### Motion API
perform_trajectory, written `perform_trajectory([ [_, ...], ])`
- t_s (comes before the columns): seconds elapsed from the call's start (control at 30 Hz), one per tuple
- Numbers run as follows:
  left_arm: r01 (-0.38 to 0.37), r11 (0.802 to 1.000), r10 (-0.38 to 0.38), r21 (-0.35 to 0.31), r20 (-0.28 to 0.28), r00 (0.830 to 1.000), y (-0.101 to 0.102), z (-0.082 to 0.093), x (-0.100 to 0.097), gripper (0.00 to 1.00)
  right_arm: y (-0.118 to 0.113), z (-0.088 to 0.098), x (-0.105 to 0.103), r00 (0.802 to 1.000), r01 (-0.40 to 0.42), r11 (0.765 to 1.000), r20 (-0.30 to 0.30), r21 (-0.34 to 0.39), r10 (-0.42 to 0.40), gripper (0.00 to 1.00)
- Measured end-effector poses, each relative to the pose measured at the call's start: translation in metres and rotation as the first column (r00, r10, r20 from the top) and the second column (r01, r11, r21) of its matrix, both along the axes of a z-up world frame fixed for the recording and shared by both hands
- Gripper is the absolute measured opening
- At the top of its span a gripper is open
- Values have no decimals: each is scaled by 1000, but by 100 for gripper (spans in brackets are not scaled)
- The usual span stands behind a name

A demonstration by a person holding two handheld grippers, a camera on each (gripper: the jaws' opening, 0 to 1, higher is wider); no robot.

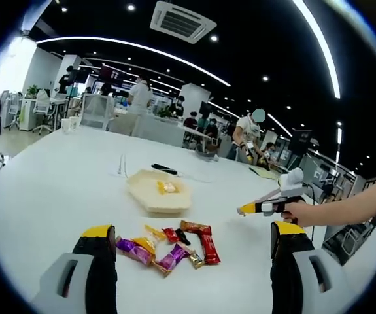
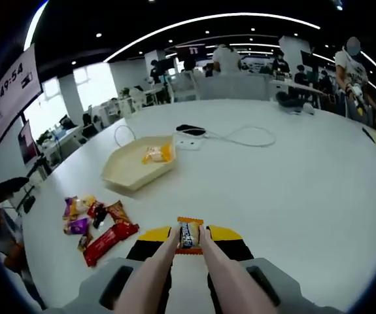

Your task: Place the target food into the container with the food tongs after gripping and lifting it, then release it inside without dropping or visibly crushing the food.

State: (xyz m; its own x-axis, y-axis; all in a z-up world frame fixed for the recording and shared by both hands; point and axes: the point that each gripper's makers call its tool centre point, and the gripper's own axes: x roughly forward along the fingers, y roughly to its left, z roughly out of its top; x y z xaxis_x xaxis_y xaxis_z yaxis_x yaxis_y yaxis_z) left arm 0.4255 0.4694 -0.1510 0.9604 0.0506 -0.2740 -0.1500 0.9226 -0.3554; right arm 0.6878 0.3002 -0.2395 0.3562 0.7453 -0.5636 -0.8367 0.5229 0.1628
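My right gripper (image 2: 189, 234) is shut on a pair of pale food tongs (image 2: 160, 268), and the tong tips pinch a small orange-edged wrapped snack (image 2: 189, 235) above the white table. In the left gripper view that gripper (image 1: 266, 207) is held by a hand at the right, tips pointing left. A cream hexagonal tray (image 1: 150, 196) (image 2: 119, 176) sits further out with a yellow wrapped piece (image 1: 166, 187) (image 2: 157, 154) in it. My left gripper (image 1: 192, 230) is open wide, its jaws either side of a pile of wrapped snacks (image 1: 174, 248) (image 2: 96, 226).
A black device (image 2: 191, 129) (image 1: 165, 169) and a white cable (image 2: 240, 139) lie beyond the tray. The white table (image 2: 292, 190) stretches bare to the right. Desks, chairs and several people (image 1: 250, 134) stand in the background.
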Motion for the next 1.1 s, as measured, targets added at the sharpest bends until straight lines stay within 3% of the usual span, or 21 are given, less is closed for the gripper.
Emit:
perform_trajectory([
  [0.2, 29, 999, -28, -16, 40, 999, 1, 5, 9, 99, -4, 13, 7, 999, 42, 999, 20, -6, -42, 18],
  [0.37, 70, 998, -70, -1, 39, 997, 1, 3, 6, 99, 4, 30, 3, 998, 44, 999, 47, -5, -44, 18],
  [0.47, 90, 995, -88, -47, 44, 995, 2, -2, -2, 99, 8, 40, 4, 997, 57, 998, 54, -4, -57, 18],
  [0.6, 133, 991, -132, -10, 46, 990, 5, -3, -7, 99, 8, 41, 4, 994, 101, 995, 46, 2, -101, 18],
  [0.77, 147, 989, -146, -18, 75, 986, 17, -1, -12, 99, 13, 46, -2, 990, 118, 993, 82, -6, -117, 18],
  [0.83, 167, 986, -167, -5, 52, 985, 20, -7, -13, 99, 16, 52, -2, 986, 147, 989, 69, 23, -149, 18],
  [0.9, 165, 986, -165, 1, 46, 985, 25, -7, -17, 99, 21, 54, -3, 986, 147, 989, 69, 27, -149, 18],
  [1.0, 139, 990, -140, 11, 85, 987, 31, -2, -18, 99, 26, 55, -1, 987, 133, 991, 88, 23, -135, 19],
  [1.1, 114, 993, -115, 19, 79, 990, 34, -10, -17, 99, 30, 55, 0, 989, 114, 994, 95, 7, -114, 19],
])
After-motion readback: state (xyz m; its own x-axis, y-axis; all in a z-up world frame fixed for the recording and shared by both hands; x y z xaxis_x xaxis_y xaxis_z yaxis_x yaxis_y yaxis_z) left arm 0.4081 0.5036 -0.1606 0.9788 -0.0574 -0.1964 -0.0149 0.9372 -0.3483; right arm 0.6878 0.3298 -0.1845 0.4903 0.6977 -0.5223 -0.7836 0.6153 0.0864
